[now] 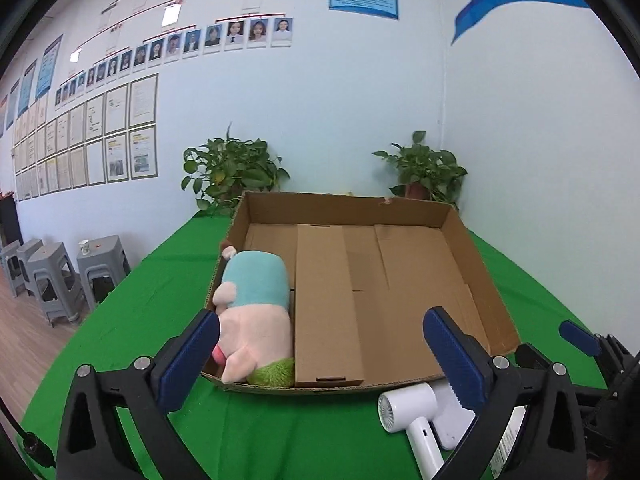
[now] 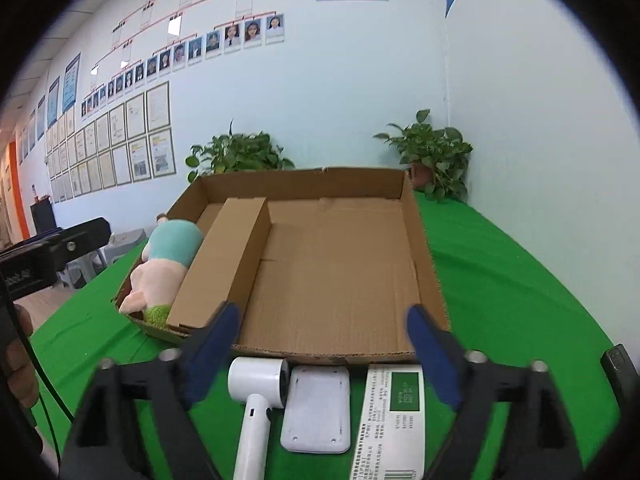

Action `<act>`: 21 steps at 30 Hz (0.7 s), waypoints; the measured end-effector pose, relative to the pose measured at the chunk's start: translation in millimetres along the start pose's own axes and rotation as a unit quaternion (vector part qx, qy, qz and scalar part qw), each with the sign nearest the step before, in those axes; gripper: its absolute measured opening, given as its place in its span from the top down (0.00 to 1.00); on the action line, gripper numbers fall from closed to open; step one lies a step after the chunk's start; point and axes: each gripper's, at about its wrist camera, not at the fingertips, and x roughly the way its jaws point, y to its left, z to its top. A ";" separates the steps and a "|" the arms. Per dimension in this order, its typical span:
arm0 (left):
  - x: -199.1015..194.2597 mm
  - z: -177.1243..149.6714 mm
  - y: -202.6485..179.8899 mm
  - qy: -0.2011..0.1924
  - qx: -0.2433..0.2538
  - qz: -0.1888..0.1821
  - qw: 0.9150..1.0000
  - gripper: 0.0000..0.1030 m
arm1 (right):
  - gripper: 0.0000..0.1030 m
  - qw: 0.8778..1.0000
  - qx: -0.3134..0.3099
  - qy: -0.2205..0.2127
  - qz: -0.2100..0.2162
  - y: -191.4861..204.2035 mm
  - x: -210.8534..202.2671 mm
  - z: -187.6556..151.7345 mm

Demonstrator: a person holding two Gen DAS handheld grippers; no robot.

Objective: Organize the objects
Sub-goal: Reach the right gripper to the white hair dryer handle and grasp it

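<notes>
An open cardboard tray (image 1: 480, 264) (image 2: 424, 240) lies on the green table. Inside, along its left wall, rests a plush toy (image 1: 256, 304) (image 2: 168, 264) in pink and teal, with a long brown carton (image 1: 324, 304) (image 2: 228, 264) beside it. In front of the tray lie a white hair dryer (image 1: 412, 412) (image 2: 256, 388), a flat white device (image 2: 316, 408) and a white box with a green label (image 2: 396, 416). My left gripper (image 1: 320, 352) stands open and empty before the tray. My right gripper (image 2: 324, 344) is open above the items in front, holding nothing.
Two potted plants (image 1: 232, 168) (image 1: 424, 172) stand behind the tray against the wall. Grey stools (image 1: 60, 276) sit on the floor to the left. A dark object (image 2: 620, 372) lies at the table's right edge. The other gripper shows at the left of the right wrist view.
</notes>
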 end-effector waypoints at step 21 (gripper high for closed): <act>-8.5 -61.6 22.1 0.104 0.032 -0.002 0.994 0.00 | 0.14 0.988 0.014 0.065 0.140 -1.8 -19.6 -54.9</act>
